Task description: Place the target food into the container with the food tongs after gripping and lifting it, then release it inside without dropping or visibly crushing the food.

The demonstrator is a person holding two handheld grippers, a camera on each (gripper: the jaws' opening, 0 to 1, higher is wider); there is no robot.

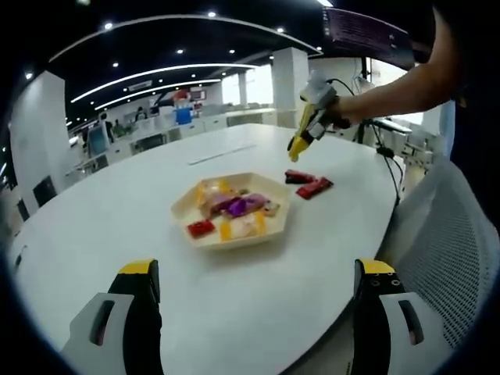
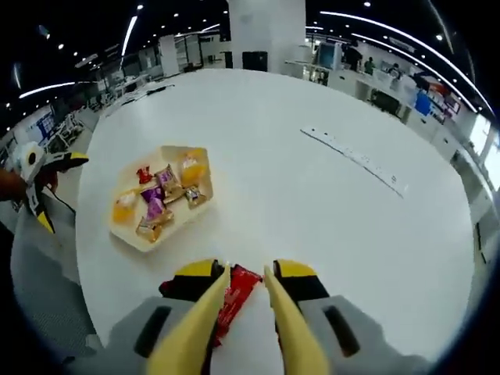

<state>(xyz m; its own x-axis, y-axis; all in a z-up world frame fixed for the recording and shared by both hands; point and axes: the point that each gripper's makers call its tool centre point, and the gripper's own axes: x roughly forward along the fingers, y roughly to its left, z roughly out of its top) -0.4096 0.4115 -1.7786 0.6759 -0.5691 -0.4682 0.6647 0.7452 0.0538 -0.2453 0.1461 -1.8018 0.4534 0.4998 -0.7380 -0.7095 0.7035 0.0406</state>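
A cream hexagonal tray [image 1: 242, 241] holding several wrapped snacks sits mid-table, seen too as the tray [image 2: 148, 244] in the right gripper view. Two red snack packets [image 1: 312, 186] lie on the table just beyond it. My right gripper [image 2: 246, 273] carries yellow tongs [image 1: 298, 146] that point down just above those packets. Its tips stand apart, with a red packet [image 2: 235, 291] visible between them on the table. My left gripper [image 1: 258, 273] is open and holds nothing, well short of the tray; it also appears as the left gripper [image 2: 47, 183] at the left edge.
The round white table [image 1: 117, 203] has a long slot strip [image 2: 355, 160] across its far side. A mesh chair [image 1: 445, 250] stands by the table's near right edge. A person's arm [image 1: 398, 90] holds the right gripper. Desks and pillars fill the office behind.
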